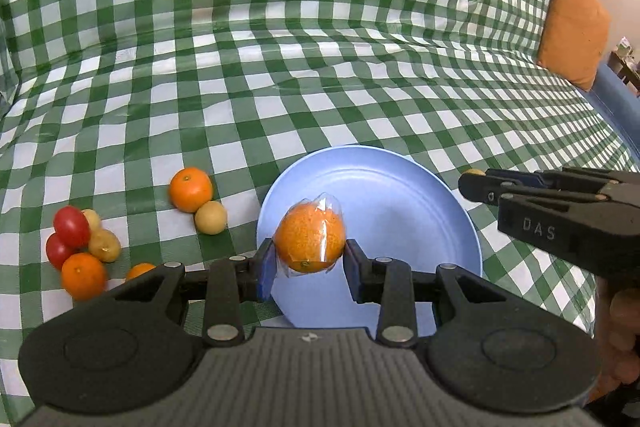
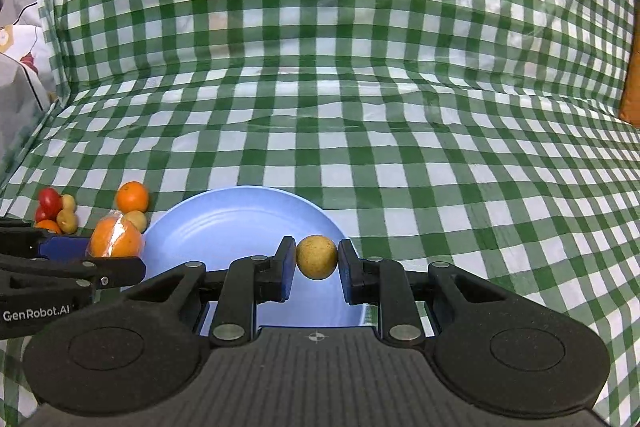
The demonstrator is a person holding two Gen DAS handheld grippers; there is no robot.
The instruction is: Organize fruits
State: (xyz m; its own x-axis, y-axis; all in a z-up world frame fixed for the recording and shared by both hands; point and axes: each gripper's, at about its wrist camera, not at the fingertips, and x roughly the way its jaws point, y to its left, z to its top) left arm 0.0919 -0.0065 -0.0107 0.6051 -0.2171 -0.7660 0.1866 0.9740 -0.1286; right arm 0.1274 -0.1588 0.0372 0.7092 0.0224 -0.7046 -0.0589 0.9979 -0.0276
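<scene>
The left tongs [image 1: 310, 259] pinch a wrapped orange [image 1: 310, 241] above the near edge of the plate [image 1: 400, 195]; the right tongs [image 2: 317, 261] pinch a small tan fruit [image 2: 317, 257] over the plate's near right rim. The orange's clear film looks slippery and the fruit soft, so a hold across the widest girth seems safest. The tan fruit seems light and firm. Loose fruits [image 1: 84, 243] lie left of the plate; one orange is half hidden behind the left tongs, and what the checked cloth [image 1: 320, 67] covers is unclear.
</scene>
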